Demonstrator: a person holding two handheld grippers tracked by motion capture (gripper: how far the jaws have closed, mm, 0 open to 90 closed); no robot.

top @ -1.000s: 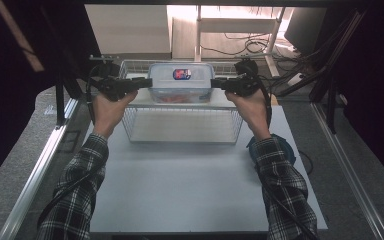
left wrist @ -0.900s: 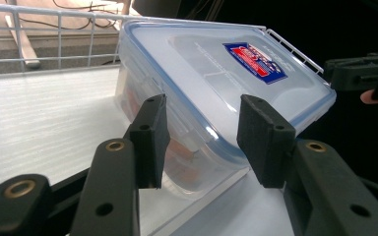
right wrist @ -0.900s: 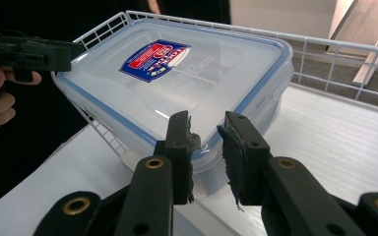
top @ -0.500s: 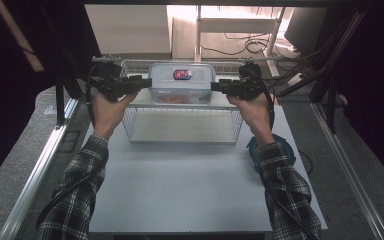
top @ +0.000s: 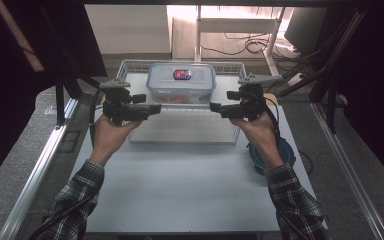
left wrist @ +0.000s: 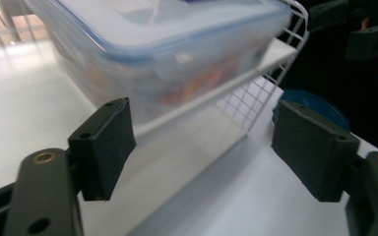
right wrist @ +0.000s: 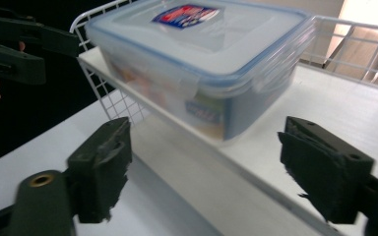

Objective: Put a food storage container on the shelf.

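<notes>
A clear lidded food box (top: pixel 181 82) with a blue-rimmed lid and a red and blue label stands on the white top shelf of a wire rack (top: pixel 180 131). My left gripper (top: pixel 157 108) hangs open just off the box's front left corner, level with the shelf edge. My right gripper (top: pixel 214 106) is open off the front right corner. Both pairs of jaws have just been opening and hold nothing. In the left gripper view the box (left wrist: pixel 167 54) lies beyond the open gripper (left wrist: pixel 202 147). In the right gripper view the box (right wrist: pixel 202 54) is ahead of the gripper (right wrist: pixel 206 167).
A blue round object (top: pixel 286 151) lies on the white table right of the rack, partly under my right forearm; it is also in the left gripper view (left wrist: pixel 320 105). Black frame bars stand at both table sides. White tabletop (top: pixel 180 185) stretches in front of the rack.
Both grippers have come off the box's ends, opened, and drawn back toward the person and slightly down. The box has stayed on the rack's shelf.
</notes>
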